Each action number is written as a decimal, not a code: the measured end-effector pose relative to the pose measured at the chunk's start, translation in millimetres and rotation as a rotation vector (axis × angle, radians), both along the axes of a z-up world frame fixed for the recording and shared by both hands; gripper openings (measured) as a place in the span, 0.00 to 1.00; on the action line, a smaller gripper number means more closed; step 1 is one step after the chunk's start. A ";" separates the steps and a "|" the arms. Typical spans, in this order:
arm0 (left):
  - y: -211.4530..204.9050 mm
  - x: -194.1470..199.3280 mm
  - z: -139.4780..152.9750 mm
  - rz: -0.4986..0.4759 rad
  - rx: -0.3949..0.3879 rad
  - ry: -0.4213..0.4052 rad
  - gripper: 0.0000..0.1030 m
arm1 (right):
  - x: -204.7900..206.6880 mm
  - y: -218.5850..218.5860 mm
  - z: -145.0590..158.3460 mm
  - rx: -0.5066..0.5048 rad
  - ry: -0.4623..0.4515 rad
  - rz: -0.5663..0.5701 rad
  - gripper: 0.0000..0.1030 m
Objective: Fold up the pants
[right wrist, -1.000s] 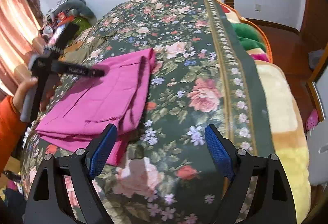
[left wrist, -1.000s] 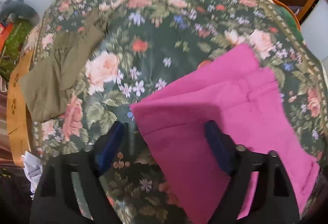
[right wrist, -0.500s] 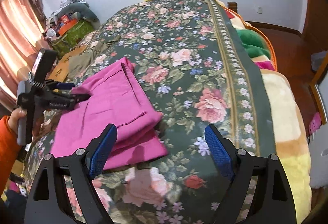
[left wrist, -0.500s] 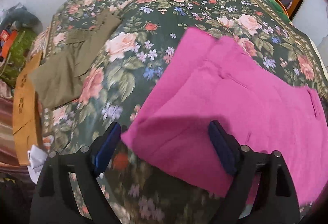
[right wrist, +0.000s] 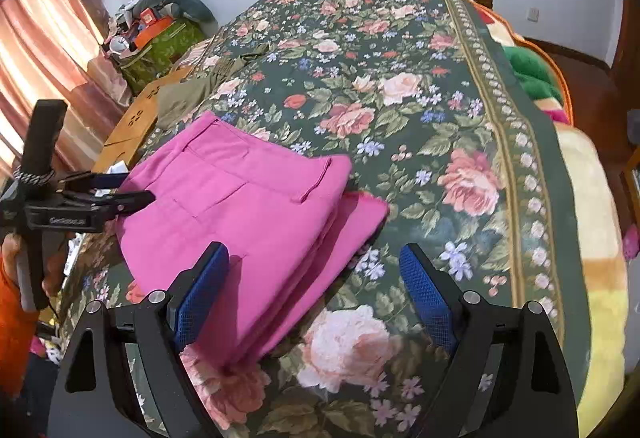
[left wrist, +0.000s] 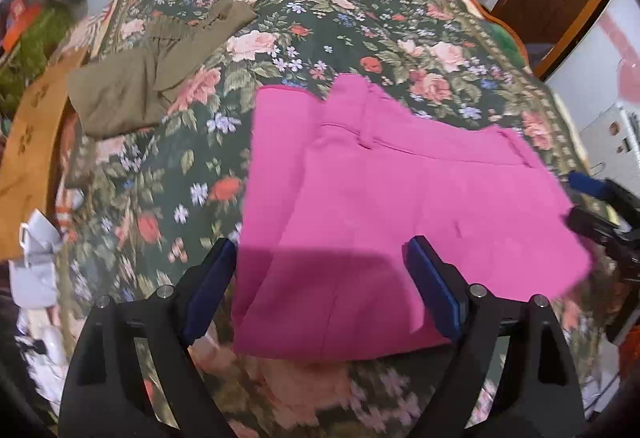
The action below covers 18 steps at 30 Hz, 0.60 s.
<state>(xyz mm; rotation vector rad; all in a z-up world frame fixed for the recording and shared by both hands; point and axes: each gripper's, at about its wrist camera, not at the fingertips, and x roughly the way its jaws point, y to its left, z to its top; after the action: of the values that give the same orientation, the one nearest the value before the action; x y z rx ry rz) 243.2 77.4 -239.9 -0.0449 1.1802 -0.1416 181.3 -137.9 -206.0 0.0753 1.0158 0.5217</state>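
The pink pants [left wrist: 380, 205] lie folded in a flat stack on the floral bedspread [left wrist: 320, 17]. My left gripper [left wrist: 320, 290] hovers open over their near edge, with nothing between its blue pads. In the right wrist view the pink pants [right wrist: 248, 213] sit left of centre. My right gripper [right wrist: 312, 294] is open above their lower corner and grips nothing. The left gripper [right wrist: 138, 187] shows at the pants' left edge, held by a hand in an orange sleeve [right wrist: 16, 318]. The right gripper [left wrist: 580, 203] shows at the pants' right edge.
An olive garment [left wrist: 148, 77] lies folded at the far left of the bed, also visible as the olive garment [right wrist: 188, 93]. A wooden board [left wrist: 28, 141] and clutter border the left side. Bright blankets [right wrist: 532, 77] hang off the right side. Bare bedspread [right wrist: 420, 97] stretches beyond the pants.
The left gripper has drawn back from over the pants to their left edge and risen a little, still open. The right gripper has shifted slightly, so the pants sit more central in its view.
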 end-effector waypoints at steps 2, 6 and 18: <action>1.6 -7.1 2.6 0.009 -0.021 -0.005 0.85 | -1.2 0.1 -1.1 0.007 0.009 -0.002 0.83; 9.1 -19.0 11.2 0.026 -0.073 -0.031 0.85 | -5.7 2.6 -1.8 0.023 0.021 0.009 0.82; 37.7 -38.8 23.8 0.079 0.017 -0.119 0.74 | -19.8 1.8 -6.8 0.134 0.083 -0.012 0.48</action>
<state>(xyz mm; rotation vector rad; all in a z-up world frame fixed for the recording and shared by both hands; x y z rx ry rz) 204.4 115.1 -216.1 -0.0678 1.0593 -0.0636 161.5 -136.1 -212.8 0.2239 1.0593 0.5790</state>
